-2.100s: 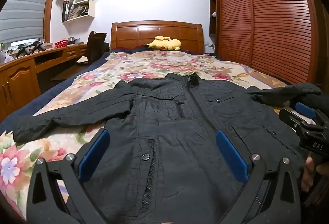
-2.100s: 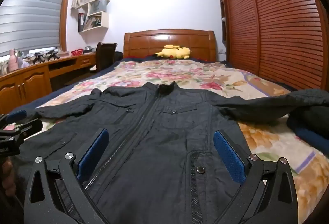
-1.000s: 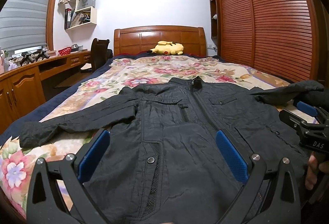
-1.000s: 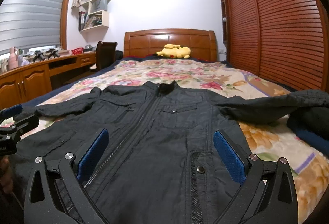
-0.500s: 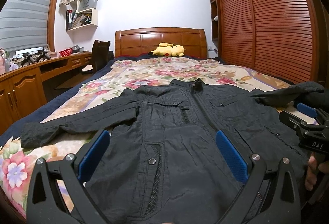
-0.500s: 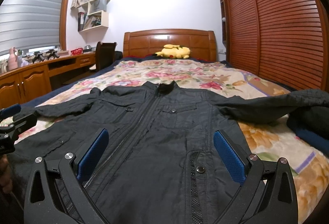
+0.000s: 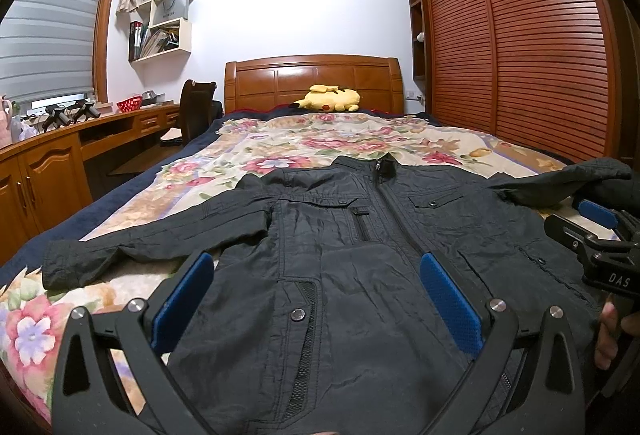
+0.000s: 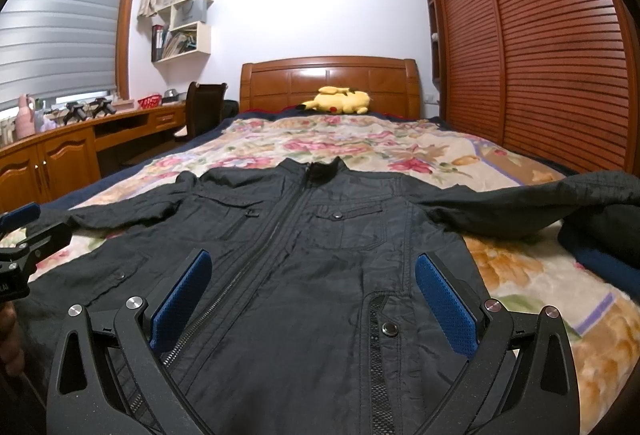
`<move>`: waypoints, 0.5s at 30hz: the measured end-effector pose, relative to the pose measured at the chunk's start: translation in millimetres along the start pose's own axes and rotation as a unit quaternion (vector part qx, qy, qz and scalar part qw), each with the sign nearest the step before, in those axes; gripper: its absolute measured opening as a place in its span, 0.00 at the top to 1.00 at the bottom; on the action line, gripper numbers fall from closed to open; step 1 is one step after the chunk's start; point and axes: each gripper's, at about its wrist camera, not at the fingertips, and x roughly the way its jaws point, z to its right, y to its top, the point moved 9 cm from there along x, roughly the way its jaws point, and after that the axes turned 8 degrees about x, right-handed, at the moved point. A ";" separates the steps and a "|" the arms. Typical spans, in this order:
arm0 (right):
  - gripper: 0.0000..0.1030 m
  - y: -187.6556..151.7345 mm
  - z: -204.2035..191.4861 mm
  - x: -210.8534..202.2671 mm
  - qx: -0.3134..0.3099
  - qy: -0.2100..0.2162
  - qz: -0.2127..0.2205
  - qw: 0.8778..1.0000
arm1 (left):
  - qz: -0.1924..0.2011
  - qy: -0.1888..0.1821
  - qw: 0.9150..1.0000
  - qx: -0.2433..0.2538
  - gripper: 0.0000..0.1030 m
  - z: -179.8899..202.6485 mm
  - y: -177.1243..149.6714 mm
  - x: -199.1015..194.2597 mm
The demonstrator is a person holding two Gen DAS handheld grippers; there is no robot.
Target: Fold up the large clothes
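A black jacket (image 7: 360,267) lies face up, zipped, spread flat on a flowered blanket (image 7: 320,139) covering the bed (image 7: 312,75), collar toward the wooden headboard and hem toward the cameras. One sleeve stretches out flat to the left side of the bed; the other runs right and drapes over a dark pile of clothes (image 8: 608,235) at the bed's edge. The left claw (image 7: 316,283) hangs over the lower left front of the jacket, its blue pads wide apart and gripping nothing. The right claw (image 8: 312,283) hangs over the lower right front, likewise spread wide and empty. A yellow plush toy (image 7: 328,101) rests by the headboard. A wooden counter (image 7: 48,151) runs along the left wall, slatted wardrobe doors (image 7: 540,55) along the right
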 end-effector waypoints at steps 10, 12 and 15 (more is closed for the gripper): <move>0.00 -0.3 -0.1 0.0 0.001 0.000 0.000 1.000 | 0.000 0.001 1.000 0.001 0.00 -0.8 0.1 0.2; 0.00 -0.4 -0.1 -0.1 0.001 0.000 0.000 1.000 | 0.000 0.001 1.000 0.001 0.00 -0.8 0.0 0.3; 0.00 -0.5 -0.1 -0.2 0.001 0.000 0.000 1.000 | 0.000 0.000 1.000 0.001 0.00 -0.6 -0.2 0.4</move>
